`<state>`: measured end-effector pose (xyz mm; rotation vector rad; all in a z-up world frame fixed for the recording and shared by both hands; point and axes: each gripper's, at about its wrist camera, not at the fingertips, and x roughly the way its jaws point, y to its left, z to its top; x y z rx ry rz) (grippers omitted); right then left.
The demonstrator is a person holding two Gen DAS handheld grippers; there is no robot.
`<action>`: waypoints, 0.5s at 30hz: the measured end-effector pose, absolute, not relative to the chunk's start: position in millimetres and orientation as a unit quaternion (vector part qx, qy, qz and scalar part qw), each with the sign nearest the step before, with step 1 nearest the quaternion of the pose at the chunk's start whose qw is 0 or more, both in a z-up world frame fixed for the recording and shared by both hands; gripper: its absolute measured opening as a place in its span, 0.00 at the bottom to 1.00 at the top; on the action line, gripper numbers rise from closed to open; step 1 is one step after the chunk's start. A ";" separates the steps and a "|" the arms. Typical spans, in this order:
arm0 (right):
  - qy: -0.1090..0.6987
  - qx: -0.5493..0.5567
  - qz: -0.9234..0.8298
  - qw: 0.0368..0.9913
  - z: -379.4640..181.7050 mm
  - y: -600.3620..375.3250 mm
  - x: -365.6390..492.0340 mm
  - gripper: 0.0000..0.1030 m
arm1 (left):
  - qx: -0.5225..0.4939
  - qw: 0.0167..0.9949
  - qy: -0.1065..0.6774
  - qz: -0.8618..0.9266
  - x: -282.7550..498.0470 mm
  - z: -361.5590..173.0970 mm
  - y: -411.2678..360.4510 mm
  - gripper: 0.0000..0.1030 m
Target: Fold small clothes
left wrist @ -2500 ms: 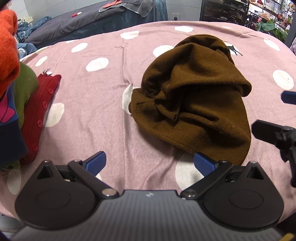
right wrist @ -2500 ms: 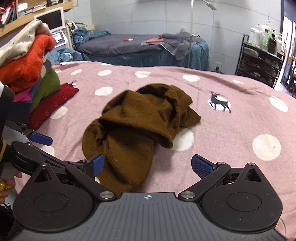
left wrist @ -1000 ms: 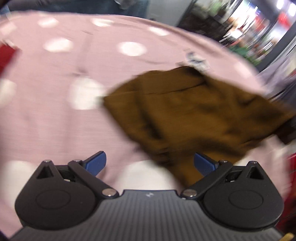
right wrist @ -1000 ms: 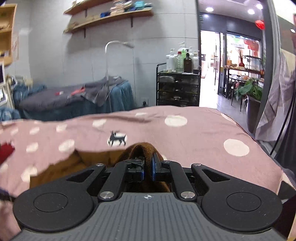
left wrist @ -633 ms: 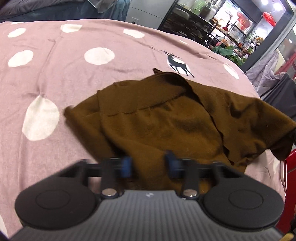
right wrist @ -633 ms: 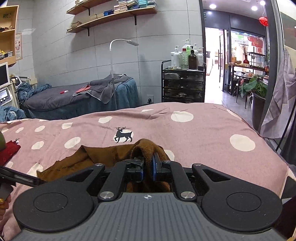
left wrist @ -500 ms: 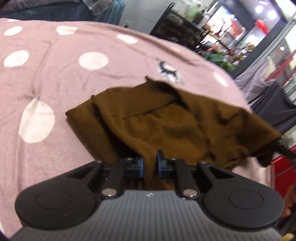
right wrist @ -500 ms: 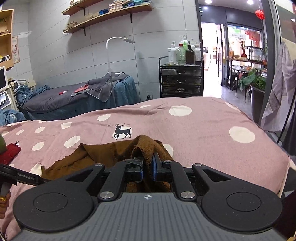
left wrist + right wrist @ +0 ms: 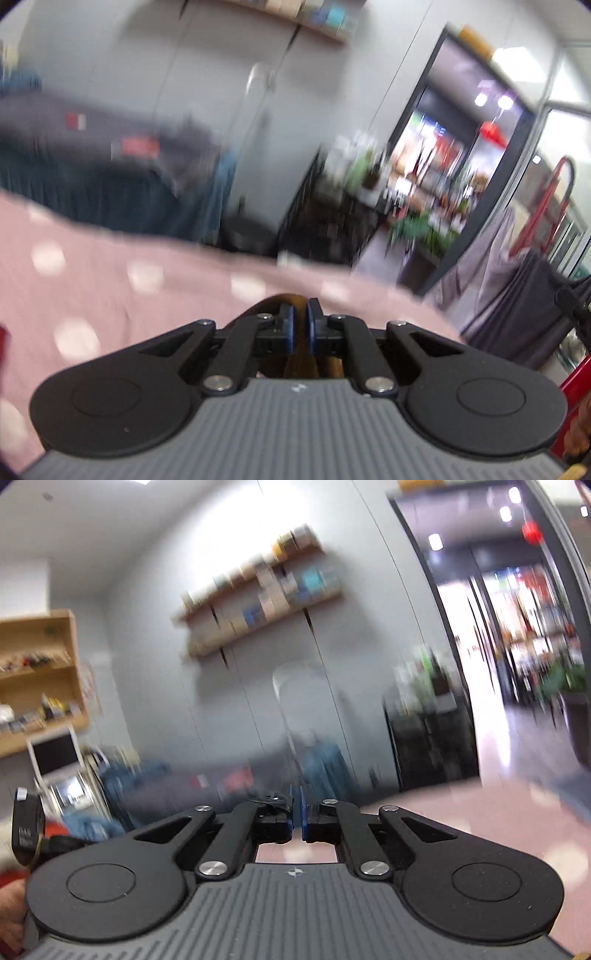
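Both views are blurred by motion. My left gripper (image 9: 299, 325) is closing its last bit on the brown garment (image 9: 280, 300). A fold of it bulges above the blue pads and more hangs under them. The rest of the garment is hidden beneath the gripper body. My right gripper (image 9: 297, 814) points level at the back wall, its jaws closing to a thin slit. No brown cloth shows between its pads, and the gap below them shows only the pink spotted bed cover (image 9: 509, 812). The same cover (image 9: 110, 295) fills the lower left wrist view.
A grey treatment bed (image 9: 92, 166) stands behind the pink one. A black trolley (image 9: 424, 738) with bottles is by the doorway (image 9: 517, 646). Wooden shelves (image 9: 37, 672) and a monitor (image 9: 55, 753) are at the left. A hand (image 9: 11, 908) shows at the lower left edge.
The left gripper went from wide open to shut on the garment's edge. Both grippers then rose and tilted up towards the room. The brown fold earlier seen in the right jaws no longer shows.
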<state>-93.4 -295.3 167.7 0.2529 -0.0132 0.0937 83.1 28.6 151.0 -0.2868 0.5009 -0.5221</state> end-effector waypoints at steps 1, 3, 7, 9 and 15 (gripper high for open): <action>-0.022 0.117 0.070 0.990 178.4 -291.0 -98.8 0.08 | -0.139 0.931 0.227 -0.248 70.8 161.0 38.7 0.07; -0.023 0.108 0.103 0.988 183.7 -282.8 -105.7 0.08 | -0.131 0.934 0.223 -0.246 47.4 168.2 53.4 0.08; 0.110 0.076 0.130 0.982 132.9 -267.6 -86.6 0.69 | -0.099 0.916 0.297 -0.252 23.5 123.4 55.7 0.34; 0.182 0.067 0.069 0.979 90.6 -267.2 -73.7 1.00 | -0.095 0.899 0.362 -0.227 30.3 80.4 54.0 0.59; 0.296 0.169 -0.040 0.939 9.7 -319.0 -53.8 1.00 | -0.146 0.843 0.467 -0.222 65.5 -14.5 40.0 0.60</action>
